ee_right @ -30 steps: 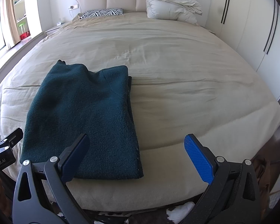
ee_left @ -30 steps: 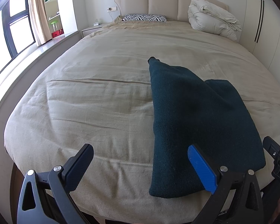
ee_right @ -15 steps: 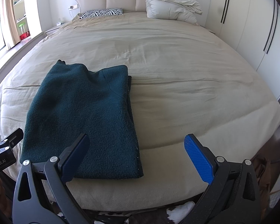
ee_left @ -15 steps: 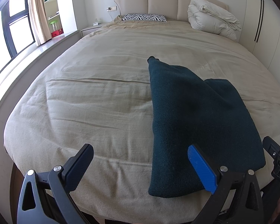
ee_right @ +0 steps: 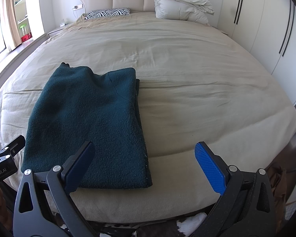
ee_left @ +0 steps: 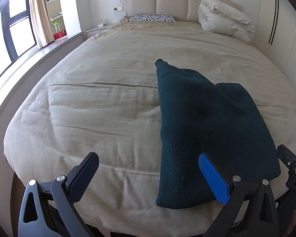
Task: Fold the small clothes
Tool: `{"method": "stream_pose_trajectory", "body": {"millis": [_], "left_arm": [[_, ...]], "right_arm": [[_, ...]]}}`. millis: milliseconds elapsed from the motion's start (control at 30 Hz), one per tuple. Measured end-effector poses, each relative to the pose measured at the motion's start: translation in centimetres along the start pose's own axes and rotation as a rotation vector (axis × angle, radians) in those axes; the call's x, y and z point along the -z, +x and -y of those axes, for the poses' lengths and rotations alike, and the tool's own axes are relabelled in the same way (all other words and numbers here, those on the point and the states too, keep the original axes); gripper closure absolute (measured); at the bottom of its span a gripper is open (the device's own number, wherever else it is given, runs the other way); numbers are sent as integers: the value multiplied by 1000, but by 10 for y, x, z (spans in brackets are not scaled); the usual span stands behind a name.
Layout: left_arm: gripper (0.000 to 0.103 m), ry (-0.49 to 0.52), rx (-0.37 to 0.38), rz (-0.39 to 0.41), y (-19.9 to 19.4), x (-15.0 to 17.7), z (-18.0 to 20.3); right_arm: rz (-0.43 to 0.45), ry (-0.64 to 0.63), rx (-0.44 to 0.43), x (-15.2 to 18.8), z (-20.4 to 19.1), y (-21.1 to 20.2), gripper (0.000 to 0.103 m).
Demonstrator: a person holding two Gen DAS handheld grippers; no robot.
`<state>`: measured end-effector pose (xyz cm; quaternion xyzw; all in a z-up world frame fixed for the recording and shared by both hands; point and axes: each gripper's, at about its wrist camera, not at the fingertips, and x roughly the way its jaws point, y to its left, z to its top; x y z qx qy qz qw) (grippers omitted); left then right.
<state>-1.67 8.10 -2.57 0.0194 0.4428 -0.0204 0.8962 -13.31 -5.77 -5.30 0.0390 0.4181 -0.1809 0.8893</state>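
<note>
1. A bed (ee_left: pixel 88 106) with a beige cover filled both views. A zebra pillow (ee_left: pixel 152 18) lay at the headboard, and a bundled white duvet (ee_left: pixel 225 17) sat at the far right corner.
2. Nothing lay between either tool and the garment.
3. The sweater (ee_right: pixel 88 122), dark green and folded, lay flat near the bed's foot edge, one narrow end pointing toward the headboard.
4. The left hand-held gripper (ee_left: pixel 148 175) was released and empty; the sweater's near edge lay just beyond its right finger.
5. The right hand-held gripper (ee_right: pixel 146 165) was also released and empty, with the sweater's near right corner between its fingers, not clamped.
</note>
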Motion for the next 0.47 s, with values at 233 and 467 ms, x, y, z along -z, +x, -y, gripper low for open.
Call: {"method": "stream_pose_trajectory", "body": {"millis": [233,467], "left_arm": [[0,-2,0,-1,1,0,0],[0,7,-10,16,-1,1,1]], "right_arm": [[-3,-1,-2,1,0,1,0],[-10,0,-7,0,1,3,0]]}}
